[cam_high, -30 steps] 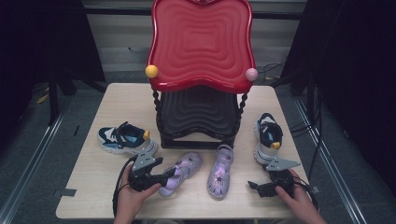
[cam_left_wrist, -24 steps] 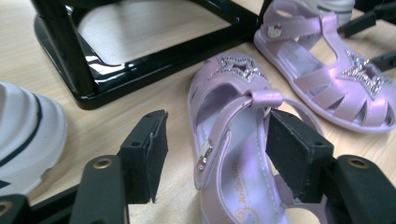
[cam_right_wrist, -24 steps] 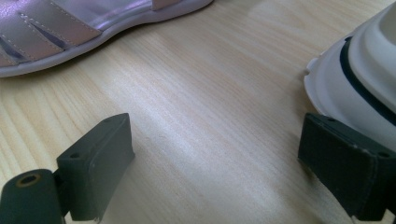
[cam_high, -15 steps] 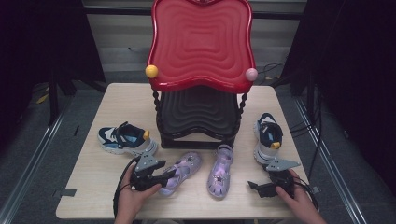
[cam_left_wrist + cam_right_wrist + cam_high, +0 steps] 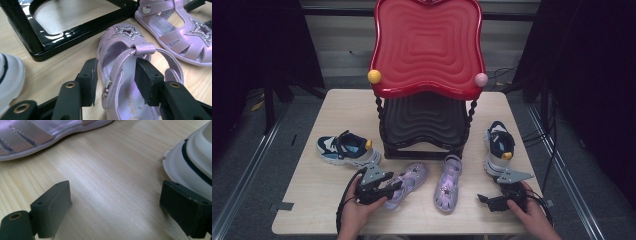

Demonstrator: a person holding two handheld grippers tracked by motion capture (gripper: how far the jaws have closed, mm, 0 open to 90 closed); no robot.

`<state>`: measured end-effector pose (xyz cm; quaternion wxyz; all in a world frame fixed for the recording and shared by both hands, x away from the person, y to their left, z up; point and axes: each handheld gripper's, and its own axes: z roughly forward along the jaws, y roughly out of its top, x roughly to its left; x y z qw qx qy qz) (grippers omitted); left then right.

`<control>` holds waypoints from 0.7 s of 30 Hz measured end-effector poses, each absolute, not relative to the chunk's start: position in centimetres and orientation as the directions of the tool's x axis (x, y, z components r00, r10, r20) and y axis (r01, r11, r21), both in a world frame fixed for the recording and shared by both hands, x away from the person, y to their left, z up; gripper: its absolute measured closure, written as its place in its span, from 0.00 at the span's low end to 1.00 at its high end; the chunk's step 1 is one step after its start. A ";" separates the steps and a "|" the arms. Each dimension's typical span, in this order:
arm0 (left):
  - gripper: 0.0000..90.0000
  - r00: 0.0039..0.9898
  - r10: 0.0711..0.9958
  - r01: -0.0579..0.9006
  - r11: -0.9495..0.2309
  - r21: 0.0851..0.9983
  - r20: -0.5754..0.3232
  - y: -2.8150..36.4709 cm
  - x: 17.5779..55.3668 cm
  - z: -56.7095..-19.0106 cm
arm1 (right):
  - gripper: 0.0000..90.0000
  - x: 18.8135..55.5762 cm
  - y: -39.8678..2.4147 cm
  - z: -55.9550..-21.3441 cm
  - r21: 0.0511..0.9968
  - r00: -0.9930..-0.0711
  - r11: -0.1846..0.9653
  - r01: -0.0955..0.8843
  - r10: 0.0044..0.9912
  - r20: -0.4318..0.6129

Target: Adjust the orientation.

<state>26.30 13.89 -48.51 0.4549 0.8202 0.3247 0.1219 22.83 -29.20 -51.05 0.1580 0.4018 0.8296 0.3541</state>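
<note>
The left gripper (image 5: pixel 388 190) has just been closing, and its jaws straddle the side wall of the left purple sandal (image 5: pixel 408 181), one pad outside, one inside by the strap; a gap shows at the outer pad, so no pinch yet. That sandal lies on the table (image 5: pixel 312 190) just before the black rack base (image 5: pixel 75 25), beside its twin (image 5: pixel 448 184). Best to squeeze squarely on the wall below the strap loop (image 5: pixel 144 48), then lift without dragging. The right gripper (image 5: pixel 484 199) rests spread wide on the tabletop.
</note>
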 end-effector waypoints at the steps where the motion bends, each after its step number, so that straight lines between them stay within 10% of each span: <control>1: 0.60 0.761 0.643 0.415 -0.383 0.825 -0.085 13.9 26.3 -48.5 | 0.10 22.8 -29.2 -51.1 0.715 -0.627 0.426 0.554 0.778 0.022; 21: 0.86 0.759 0.643 0.409 -0.356 0.840 -0.098 14.2 26.6 -48.9 | 0.10 22.8 -29.2 -51.1 0.715 -0.627 0.425 0.555 0.779 0.023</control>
